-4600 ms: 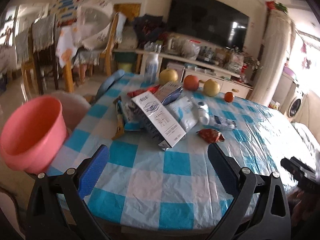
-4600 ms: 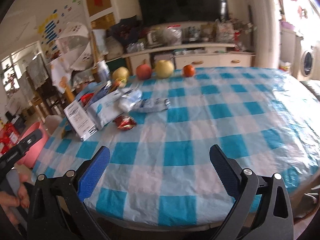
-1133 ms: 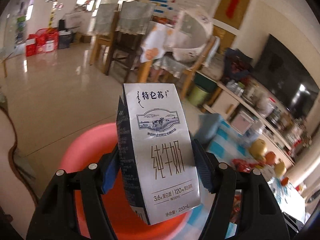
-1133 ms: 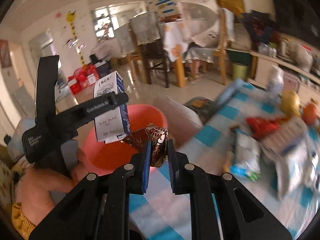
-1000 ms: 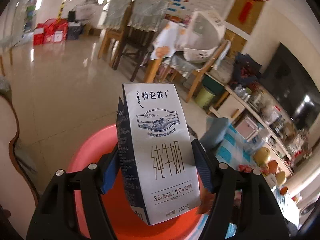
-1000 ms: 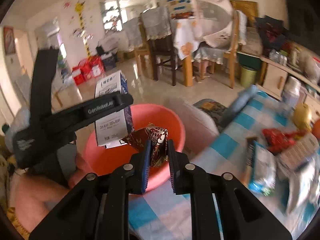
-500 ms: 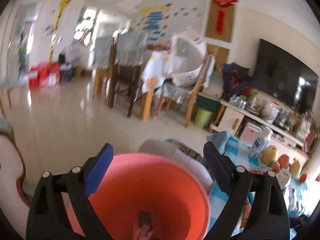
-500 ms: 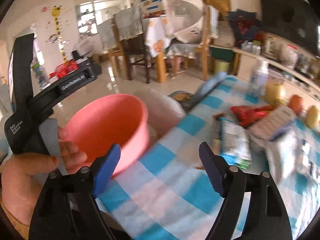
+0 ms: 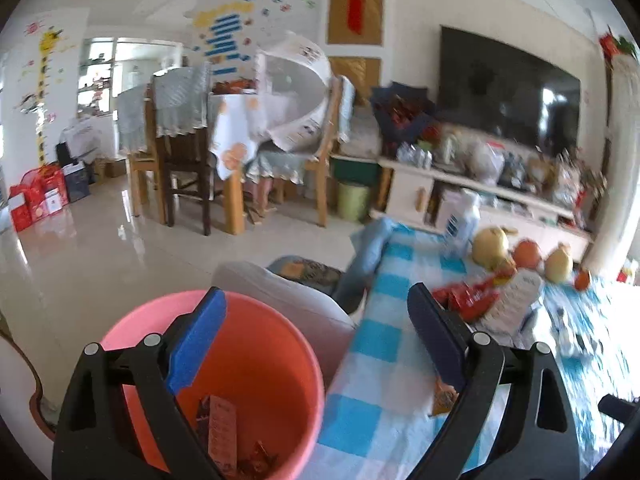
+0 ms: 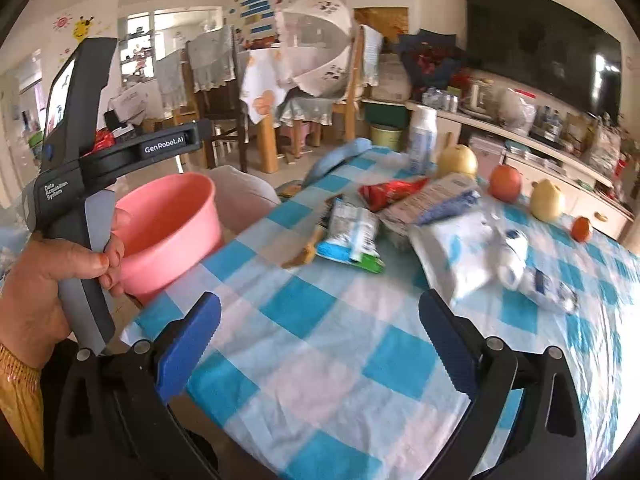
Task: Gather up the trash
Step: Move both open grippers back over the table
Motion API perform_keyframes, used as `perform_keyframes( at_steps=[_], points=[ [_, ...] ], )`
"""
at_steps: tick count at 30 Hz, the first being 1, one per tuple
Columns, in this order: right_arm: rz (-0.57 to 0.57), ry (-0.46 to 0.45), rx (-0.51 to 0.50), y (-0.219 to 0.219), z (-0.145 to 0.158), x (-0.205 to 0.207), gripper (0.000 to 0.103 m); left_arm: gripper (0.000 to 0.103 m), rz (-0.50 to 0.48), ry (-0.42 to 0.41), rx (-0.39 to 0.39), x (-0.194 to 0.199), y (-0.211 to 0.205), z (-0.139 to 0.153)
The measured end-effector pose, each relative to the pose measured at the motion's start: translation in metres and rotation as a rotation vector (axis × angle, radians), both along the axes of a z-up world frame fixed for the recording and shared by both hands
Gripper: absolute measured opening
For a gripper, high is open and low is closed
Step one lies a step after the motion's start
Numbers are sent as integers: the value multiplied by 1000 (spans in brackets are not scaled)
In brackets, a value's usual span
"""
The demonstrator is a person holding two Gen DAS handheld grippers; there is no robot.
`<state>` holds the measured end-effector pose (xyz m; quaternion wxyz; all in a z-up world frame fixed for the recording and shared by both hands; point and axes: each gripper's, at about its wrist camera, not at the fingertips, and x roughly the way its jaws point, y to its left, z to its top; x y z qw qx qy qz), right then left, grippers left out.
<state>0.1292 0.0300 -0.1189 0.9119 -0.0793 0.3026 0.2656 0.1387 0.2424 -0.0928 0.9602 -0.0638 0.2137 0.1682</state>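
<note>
A pink bucket (image 9: 308, 364) stands beside the table's left end; a milk carton (image 9: 221, 432) and a wrapper lie inside it. My left gripper (image 9: 316, 340) is open and empty above the bucket's right rim. My right gripper (image 10: 320, 330) is open and empty over the blue checked tablecloth (image 10: 308, 344). The bucket also shows in the right wrist view (image 10: 172, 224), with the left gripper's body in front of it. Trash lies on the cloth: a blue-green packet (image 10: 352, 236), a red wrapper (image 10: 386, 192), a grey carton (image 10: 432, 200), a white pack (image 10: 456, 252) and a crushed bottle (image 10: 532, 272).
Pears, an apple (image 10: 506, 182) and a small orange (image 10: 581, 228) sit at the table's far side by a white bottle (image 10: 422, 140). A padded stool (image 9: 280, 296) stands behind the bucket. Chairs and a dining table stand further back, a TV unit to the right.
Both grippers opened and dropped the milk carton and the wrapper into the bucket. Both have since swung right, towards the table.
</note>
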Motion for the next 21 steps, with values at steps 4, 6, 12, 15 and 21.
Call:
perform_keyframes(
  at_steps=[4, 6, 12, 15, 21],
  points=[
    [-31, -2, -6, -17, -6, -5, 98, 92, -33, 17, 59, 0, -20, -6],
    [-48, 2, -6, -23, -9, -5, 98, 92, -63, 18, 73, 0, -30, -8],
    [-91, 26, 10, -43, -17, 0, 98, 92, -148, 17, 99, 7, -58, -11],
    [-100, 27, 3, -51, -20, 1, 98, 92, -167, 13, 115, 8, -68, -11],
    [-104, 40, 7, -63, -24, 1, 98, 92, -202, 13, 115, 15, -87, -12]
  ],
)
